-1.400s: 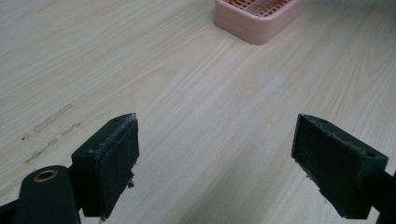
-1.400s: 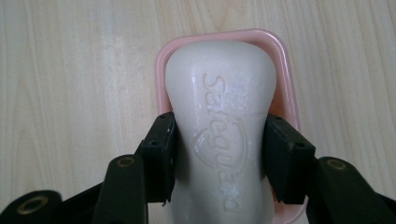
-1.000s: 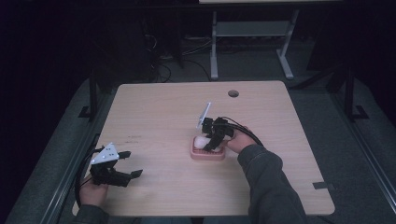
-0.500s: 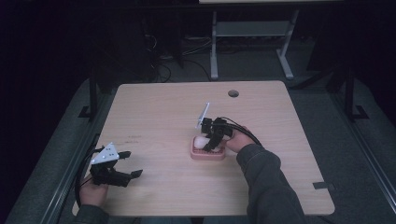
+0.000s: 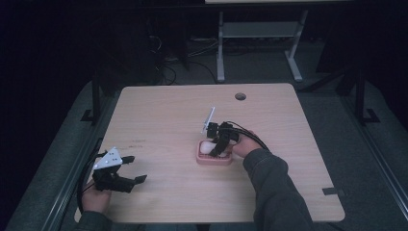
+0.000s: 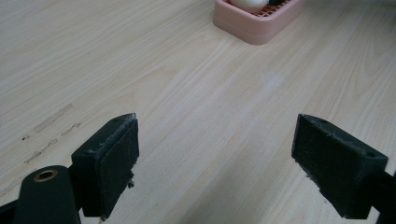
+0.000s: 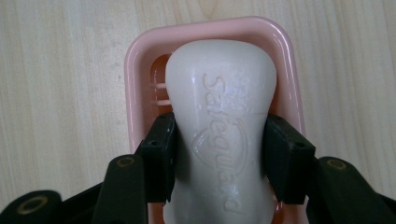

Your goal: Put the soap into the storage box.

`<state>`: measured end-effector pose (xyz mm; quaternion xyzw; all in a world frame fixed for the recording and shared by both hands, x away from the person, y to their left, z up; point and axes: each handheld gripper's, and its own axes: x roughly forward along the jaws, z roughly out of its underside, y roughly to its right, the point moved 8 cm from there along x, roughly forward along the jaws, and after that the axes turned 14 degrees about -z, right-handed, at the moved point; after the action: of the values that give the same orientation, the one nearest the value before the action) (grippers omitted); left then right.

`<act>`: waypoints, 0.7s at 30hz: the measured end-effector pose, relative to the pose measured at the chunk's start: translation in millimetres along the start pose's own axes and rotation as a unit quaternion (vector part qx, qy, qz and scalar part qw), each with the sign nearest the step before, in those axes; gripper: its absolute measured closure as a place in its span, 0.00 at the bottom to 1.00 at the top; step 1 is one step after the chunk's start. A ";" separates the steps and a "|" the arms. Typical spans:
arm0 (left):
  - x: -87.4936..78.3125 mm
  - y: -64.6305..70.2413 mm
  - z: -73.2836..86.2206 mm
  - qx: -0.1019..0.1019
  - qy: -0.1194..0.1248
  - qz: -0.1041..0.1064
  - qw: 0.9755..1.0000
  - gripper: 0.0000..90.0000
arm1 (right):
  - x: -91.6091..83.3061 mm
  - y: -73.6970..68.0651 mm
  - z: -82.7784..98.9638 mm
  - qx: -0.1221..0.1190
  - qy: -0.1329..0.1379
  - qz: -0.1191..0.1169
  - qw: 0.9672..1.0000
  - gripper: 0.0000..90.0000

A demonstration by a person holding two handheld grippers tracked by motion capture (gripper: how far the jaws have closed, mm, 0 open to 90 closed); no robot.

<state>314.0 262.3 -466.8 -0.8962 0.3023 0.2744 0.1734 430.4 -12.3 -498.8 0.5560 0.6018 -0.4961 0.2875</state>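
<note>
A white bar of soap (image 7: pixel 219 121) with raised lettering lies in a pink soap dish (image 7: pixel 140 56). My right gripper (image 7: pixel 219 156) points down over the dish, and both pads press the bar's narrow waist, so it is shut on the soap. From above, that gripper (image 5: pixel 219 147) and the soap (image 5: pixel 208 146) sit over the dish (image 5: pixel 207 160) at the table's middle. My left gripper (image 5: pixel 132 168) rests low at the near left corner, jaws wide open with nothing between them. Its own view has the dish (image 6: pixel 254 25) far off, above the open fingers (image 6: pixel 109 161).
The wooden table (image 5: pixel 159 110) has a round cable hole (image 5: pixel 240 96) near its far edge. Scuff marks (image 6: pixel 49 119) lie close to the left gripper. A dark strip (image 5: pixel 334 191) sits at the near right edge. A desk frame (image 5: pixel 255 33) stands beyond on the floor.
</note>
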 end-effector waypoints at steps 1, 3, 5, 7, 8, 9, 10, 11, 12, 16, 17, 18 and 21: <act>0.0 0.0 0.0 0.000 0.000 0.000 1.000 0.16 | 0.0 0.0 0.0 0.000 0.000 0.000 1.000 0.54; 0.0 -0.1 0.0 0.000 0.000 0.000 1.000 0.16 | 0.2 -0.4 0.0 -0.002 -0.002 0.000 1.000 0.54; -0.1 0.1 0.0 -0.001 0.000 0.000 1.000 0.16 | 0.4 -0.1 0.1 -0.002 -0.001 0.000 1.000 0.54; -0.1 0.1 0.0 0.000 0.000 0.000 1.000 0.16 | 0.7 -0.5 0.2 -0.002 -0.003 0.000 1.000 0.54; 0.0 0.2 -0.1 0.000 0.000 0.000 1.000 0.16 | 0.9 -0.5 0.1 -0.003 -0.003 0.000 1.000 0.54; 0.0 0.1 0.0 0.001 0.000 0.000 1.000 0.16 | 1.2 -0.9 0.1 -0.003 -0.004 0.000 1.000 0.54; 0.0 0.1 0.0 0.000 0.000 0.000 1.000 0.16 | 1.3 -1.0 0.0 -0.003 -0.003 0.000 1.000 0.54; 0.0 0.1 0.0 0.000 0.000 0.000 1.000 0.16 | 1.3 -1.0 0.0 -0.003 -0.003 0.000 1.000 0.54; 0.0 0.0 0.0 0.001 0.000 0.000 1.000 0.16 | 1.1 -1.3 -0.1 -0.004 -0.003 0.000 1.000 0.53; -0.1 0.2 -0.1 0.000 0.000 0.000 1.000 0.16 | 0.3 -1.9 0.0 -0.002 0.001 -0.003 1.000 0.52; 0.0 0.3 -0.1 0.000 0.000 0.000 1.000 0.16 | -0.1 -2.0 -0.2 -0.003 0.002 -0.003 1.000 0.52; 0.0 0.3 -0.1 0.000 0.000 0.000 1.000 0.16 | -0.7 -2.1 -0.2 -0.001 0.004 -0.002 1.000 0.52; 0.1 0.4 -0.1 0.000 -0.001 0.000 1.000 0.16 | -2.1 -2.7 -0.5 0.000 0.008 -0.002 1.000 0.50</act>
<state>313.9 261.9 -466.8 -0.8960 0.3022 0.2749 0.1738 428.4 -12.4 -496.0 0.5591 0.6050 -0.4923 0.2812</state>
